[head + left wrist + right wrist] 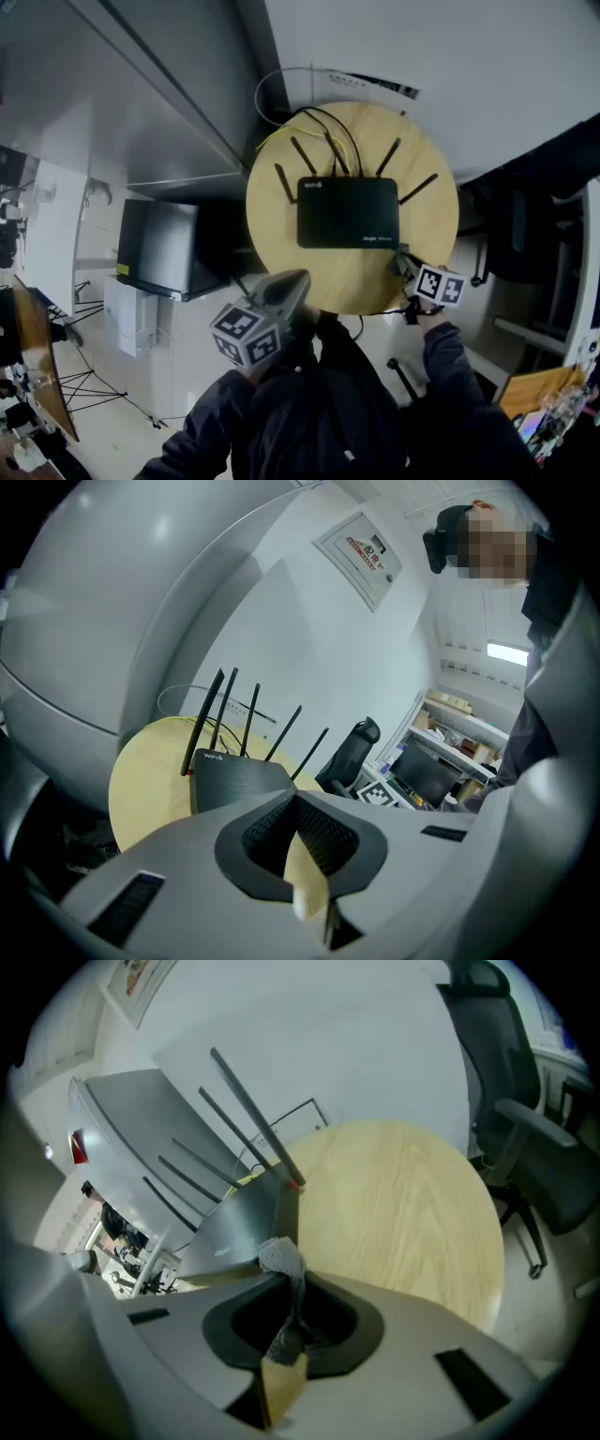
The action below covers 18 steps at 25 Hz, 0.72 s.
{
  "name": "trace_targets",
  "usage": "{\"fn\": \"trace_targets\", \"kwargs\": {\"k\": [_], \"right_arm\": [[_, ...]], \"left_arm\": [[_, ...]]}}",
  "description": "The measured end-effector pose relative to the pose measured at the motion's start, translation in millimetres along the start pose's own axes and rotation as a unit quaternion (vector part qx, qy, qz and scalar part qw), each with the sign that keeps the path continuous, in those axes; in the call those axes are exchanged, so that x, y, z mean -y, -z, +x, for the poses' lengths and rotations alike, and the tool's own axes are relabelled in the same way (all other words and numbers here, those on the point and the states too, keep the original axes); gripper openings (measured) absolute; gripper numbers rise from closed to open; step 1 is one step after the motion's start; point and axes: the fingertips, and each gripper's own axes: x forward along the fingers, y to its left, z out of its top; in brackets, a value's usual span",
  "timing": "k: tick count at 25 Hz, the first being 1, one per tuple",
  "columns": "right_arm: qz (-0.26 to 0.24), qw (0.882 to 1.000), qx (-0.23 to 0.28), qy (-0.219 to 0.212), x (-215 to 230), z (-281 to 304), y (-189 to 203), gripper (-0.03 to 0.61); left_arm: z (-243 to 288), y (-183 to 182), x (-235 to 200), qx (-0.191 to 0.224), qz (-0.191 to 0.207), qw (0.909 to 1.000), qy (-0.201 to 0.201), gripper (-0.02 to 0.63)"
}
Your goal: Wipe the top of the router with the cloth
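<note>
A black router (348, 212) with several thin antennas lies flat in the middle of a round wooden table (281, 225). My right gripper (405, 265) hovers at the table's near right edge, just off the router's near right corner. In the right gripper view it (286, 1274) is shut on a small grey cloth (281, 1258), which bunches up just before the router's (239, 1222) corner. My left gripper (284, 289) sits at the table's near left edge, apart from the router. In the left gripper view it (293, 797) is shut with nothing in it, and the router (234, 778) lies ahead.
Yellow and black cables (323, 127) run off the router's back to the wall. A dark cabinet (169, 246) stands left of the table, and an office chair (525, 1101) to the right. A person's dark sleeves (441, 375) fill the near side.
</note>
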Motion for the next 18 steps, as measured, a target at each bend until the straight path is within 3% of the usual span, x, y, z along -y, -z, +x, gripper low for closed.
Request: {"fn": "trace_targets", "kwargs": {"k": [8, 18], "right_arm": [[-0.043, 0.998, 0.022, -0.03, -37.2, -24.9, -4.0, 0.067], [-0.127, 0.978, 0.11, -0.121, -155.9, -119.8, -15.9, 0.067]], "left_arm": [[-2.4, -4.8, 11.6, -0.004, 0.009, 0.9999, 0.012, -0.007], [-33.4, -36.1, 47.7, 0.03, 0.03, 0.9986, 0.031, -0.006]]}}
